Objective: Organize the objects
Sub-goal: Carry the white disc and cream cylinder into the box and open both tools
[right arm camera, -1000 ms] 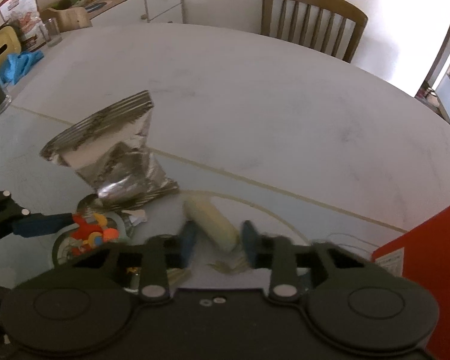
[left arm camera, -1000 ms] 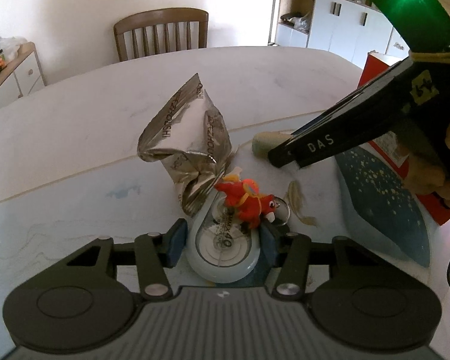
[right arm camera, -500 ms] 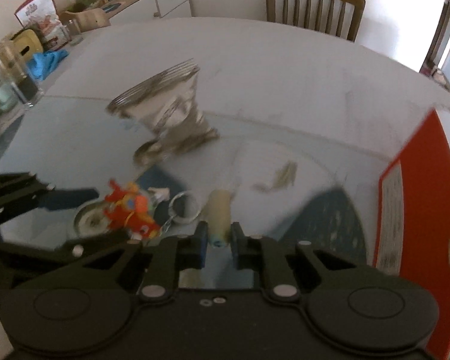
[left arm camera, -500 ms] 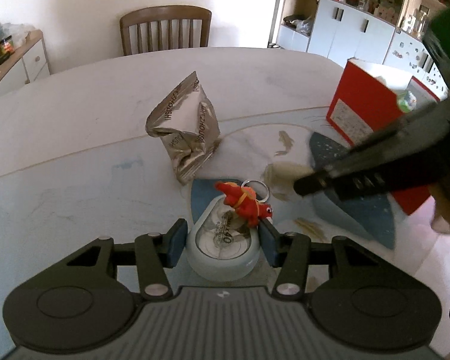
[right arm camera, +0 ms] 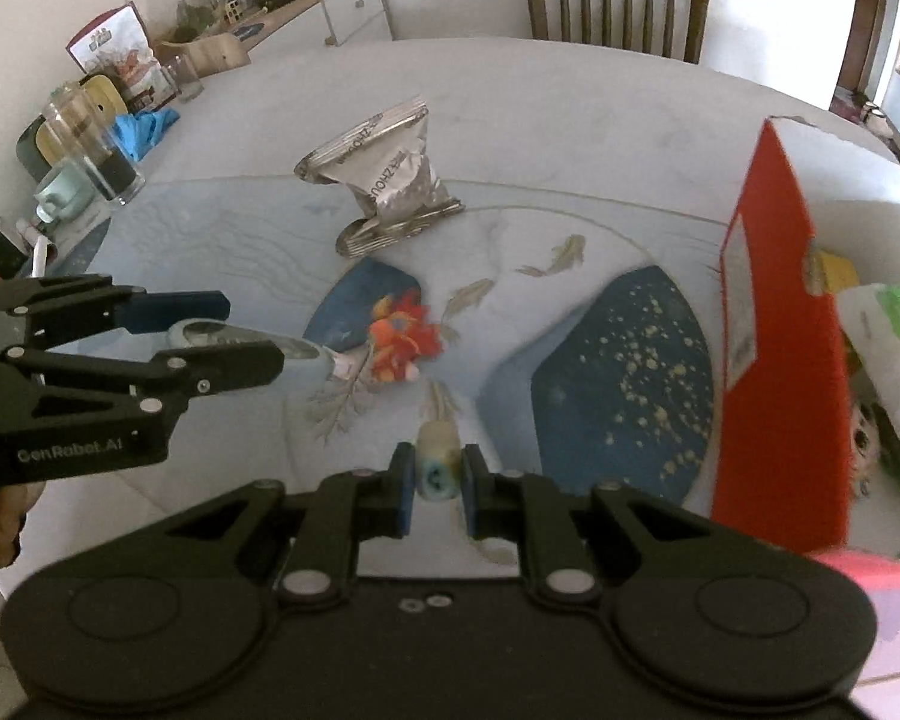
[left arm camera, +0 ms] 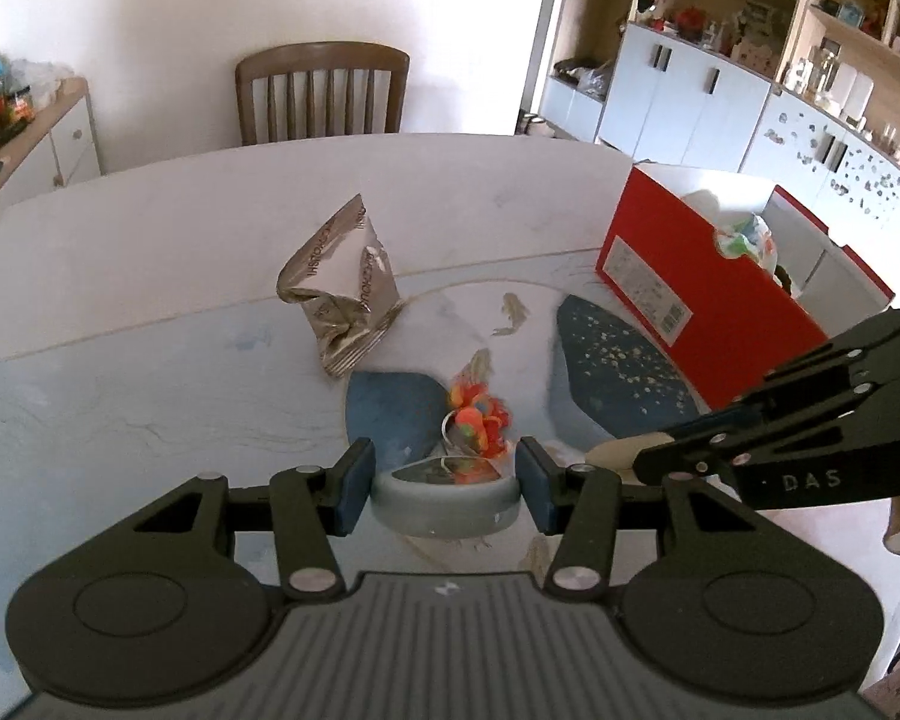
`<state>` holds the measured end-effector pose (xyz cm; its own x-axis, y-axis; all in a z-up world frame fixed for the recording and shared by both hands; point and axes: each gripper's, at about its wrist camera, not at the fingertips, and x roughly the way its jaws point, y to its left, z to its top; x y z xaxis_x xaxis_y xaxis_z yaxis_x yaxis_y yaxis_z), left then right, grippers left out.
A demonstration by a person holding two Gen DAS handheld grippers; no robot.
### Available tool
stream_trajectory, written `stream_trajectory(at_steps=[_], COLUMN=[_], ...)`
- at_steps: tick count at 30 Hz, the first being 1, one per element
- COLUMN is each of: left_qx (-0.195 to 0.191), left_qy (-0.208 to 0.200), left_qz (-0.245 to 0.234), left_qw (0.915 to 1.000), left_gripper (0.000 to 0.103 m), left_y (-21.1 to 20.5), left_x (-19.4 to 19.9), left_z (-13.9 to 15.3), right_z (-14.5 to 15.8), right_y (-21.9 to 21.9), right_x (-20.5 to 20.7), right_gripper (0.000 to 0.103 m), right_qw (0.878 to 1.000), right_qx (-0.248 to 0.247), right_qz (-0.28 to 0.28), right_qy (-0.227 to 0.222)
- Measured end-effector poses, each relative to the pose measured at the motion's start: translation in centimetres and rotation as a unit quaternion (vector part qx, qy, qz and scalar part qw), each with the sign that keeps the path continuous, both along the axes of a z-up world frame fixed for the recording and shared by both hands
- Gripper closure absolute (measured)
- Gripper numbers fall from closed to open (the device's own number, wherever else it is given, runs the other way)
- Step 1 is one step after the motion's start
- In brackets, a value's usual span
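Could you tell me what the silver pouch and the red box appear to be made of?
The silver pouch looks like metallised foil film: shiny, sharply creased, with crimped seals. The red box looks like matte cardboard: flat stiff walls, pale inner face, printed label.

Layout over the table [left arm camera: 120,276]. The foil pouch [left arm camera: 342,288] stands near the centre, with a chair [left arm camera: 321,93] behind the far edge. The open box [left arm camera: 708,276] sits to the right, holding several items. The left gripper [left arm camera: 444,483], at the near edge, carries a round case [left arm camera: 444,501] with a plush charm [left arm camera: 477,420] hanging before it; the right gripper [right arm camera: 438,483], between the case and the box, carries a small tube [right arm camera: 437,462]. A sideboard [right arm camera: 330,6] lies far left.
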<state>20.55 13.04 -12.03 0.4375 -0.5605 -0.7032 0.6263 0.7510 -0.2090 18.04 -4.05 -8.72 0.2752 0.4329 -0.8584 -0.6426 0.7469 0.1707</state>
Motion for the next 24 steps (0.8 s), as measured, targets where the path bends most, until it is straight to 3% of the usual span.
stream_trajectory(at_steps=[13,24], left_qx=[-0.032,-0.063], left_qy=[-0.043,-0.096], left_qz=[-0.003,-0.035], left_qw=[0.9986,0.9928], left_gripper=[0.053,0.053], left_y=[-2.1,-8.6], left_x=[-2.6,-4.9], left_z=[5.0,10.0], right_z=[4.1,8.2], right_y=[-4.0,-10.4], right_x=[-1.4,-0.1], right_gripper=[0.089,0.089], right_qw=[0.999,0.993], right_qx=[0.030,0.056], right_qz=[-0.005,-0.039], right_qy=[-0.040,-0.096])
